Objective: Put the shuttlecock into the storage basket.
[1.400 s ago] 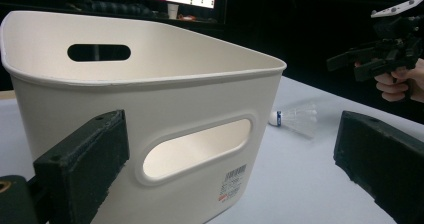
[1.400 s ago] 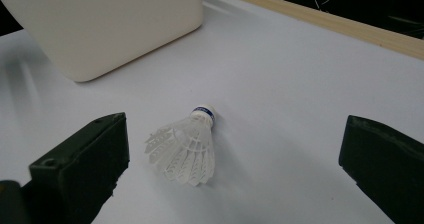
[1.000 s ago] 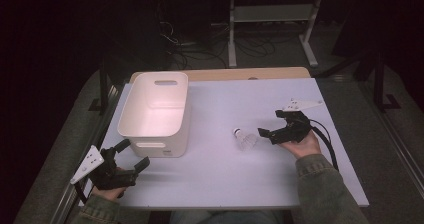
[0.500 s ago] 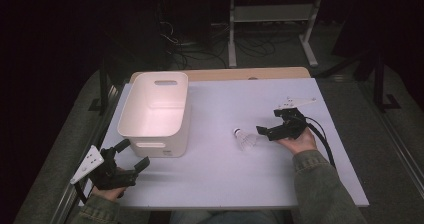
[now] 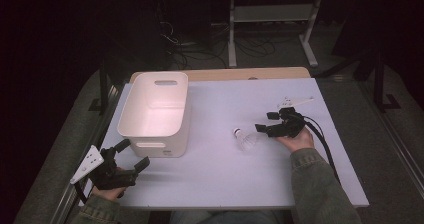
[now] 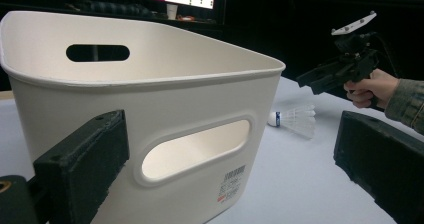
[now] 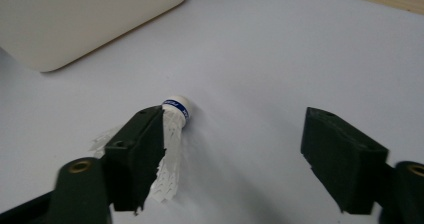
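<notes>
White surface under dim light, dark room behind. A white plastic bin with slot handles sits on the left half of the surface, upright, nothing visible inside it. A shuttlecock lies on its side right of centre, well apart from the bin, cork end pointing toward the bin and feather skirt toward the right hand. Right tongs sit just beside the shuttlecock's skirt end, held low over the surface, jaws spread wide; in the right gripper view the shuttlecock lies in front of the left-hand jaw, which hides part of the skirt, and I cannot tell whether that jaw touches the feathers. The other jaw stands off to the side with bare surface between. Left tongs rest at the near left corner of the surface, just in front of the bin's near wall, jaws spread and holding nothing; in the left gripper view the bin stands close ahead with a barcode label low on its wall, blocking most of the surface beyond. Past the bin's right corner the shuttlecock and the right tongs appear farther off. A wooden strip edges the far side of the surface; cables and a metal stand lie on the floor behind.
</notes>
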### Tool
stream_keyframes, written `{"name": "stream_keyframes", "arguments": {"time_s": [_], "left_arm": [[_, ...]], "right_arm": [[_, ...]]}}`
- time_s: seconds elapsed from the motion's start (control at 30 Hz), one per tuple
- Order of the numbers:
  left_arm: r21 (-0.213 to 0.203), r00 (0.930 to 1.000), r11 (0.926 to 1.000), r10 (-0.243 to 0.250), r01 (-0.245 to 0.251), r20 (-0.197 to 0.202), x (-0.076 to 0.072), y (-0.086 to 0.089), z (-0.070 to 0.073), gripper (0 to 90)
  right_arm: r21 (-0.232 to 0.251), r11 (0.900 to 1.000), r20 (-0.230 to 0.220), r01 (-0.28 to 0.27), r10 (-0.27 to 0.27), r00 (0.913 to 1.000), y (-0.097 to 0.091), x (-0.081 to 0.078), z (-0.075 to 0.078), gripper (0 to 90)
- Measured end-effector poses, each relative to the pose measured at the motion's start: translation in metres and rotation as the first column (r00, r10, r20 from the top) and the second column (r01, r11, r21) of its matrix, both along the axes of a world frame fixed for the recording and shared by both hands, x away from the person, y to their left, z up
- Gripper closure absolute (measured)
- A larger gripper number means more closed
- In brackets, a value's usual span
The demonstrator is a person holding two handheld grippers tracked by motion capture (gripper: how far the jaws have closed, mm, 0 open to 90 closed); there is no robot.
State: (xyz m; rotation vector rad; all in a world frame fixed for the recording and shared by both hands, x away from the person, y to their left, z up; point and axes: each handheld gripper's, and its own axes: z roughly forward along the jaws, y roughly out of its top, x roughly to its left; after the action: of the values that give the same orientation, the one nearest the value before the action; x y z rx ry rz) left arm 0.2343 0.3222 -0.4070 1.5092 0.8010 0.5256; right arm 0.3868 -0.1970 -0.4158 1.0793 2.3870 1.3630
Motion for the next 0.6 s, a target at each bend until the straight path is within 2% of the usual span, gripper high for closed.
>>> {"name": "stream_keyframes", "arguments": {"time_s": [0.03,0.13,0.33,0.43,0.47,0.6], "left_arm": [[-0.004,1.0,1.0,0.001,-0.001,-0.004,-0.0001,-0.0005,-0.0001,0.8],[0.003,1.0,1.0,-0.001,0.001,-0.001,-0.0003,-0.0002,0.0,0.8],[0.003,1.0,1.0,-0.001,0.001,-0.001,-0.0003,-0.0003,0.0,0.8],[-0.001,1.0,1.0,0.0,0.0,-0.002,-0.0003,-0.0006,-0.0001,0.8],[-0.001,1.0,1.0,0.0,0.0,-0.001,-0.0003,-0.0006,-0.0001,0.8],[0.003,1.0,1.0,0.0,0.0,0.0,-0.0003,-0.0002,0.0,0.8]], "right_arm": [[0.0,1.0,0.0,0.0,0.0,1.0,0.0,0.0,0.0,26.1],[0.002,0.9999,-0.006,-0.016,0.016,0.9998,0.0021,0.0003,-0.0009,34.8],[-0.014,0.9998,-0.016,-0.011,0.011,0.9998,0.0031,0.0012,-0.0031,41.4],[-0.025,0.9996,-0.046,0.01,-0.012,0.9989,0.003,0.0023,-0.0044,45.9],[-0.032,0.9995,-0.037,0.006,-0.007,0.9993,0.0025,0.0032,-0.0057,48.0],[-0.054,0.9986,-0.065,0.004,-0.007,0.9978,0.0051,0.0037,-0.0094,55.6]]}}
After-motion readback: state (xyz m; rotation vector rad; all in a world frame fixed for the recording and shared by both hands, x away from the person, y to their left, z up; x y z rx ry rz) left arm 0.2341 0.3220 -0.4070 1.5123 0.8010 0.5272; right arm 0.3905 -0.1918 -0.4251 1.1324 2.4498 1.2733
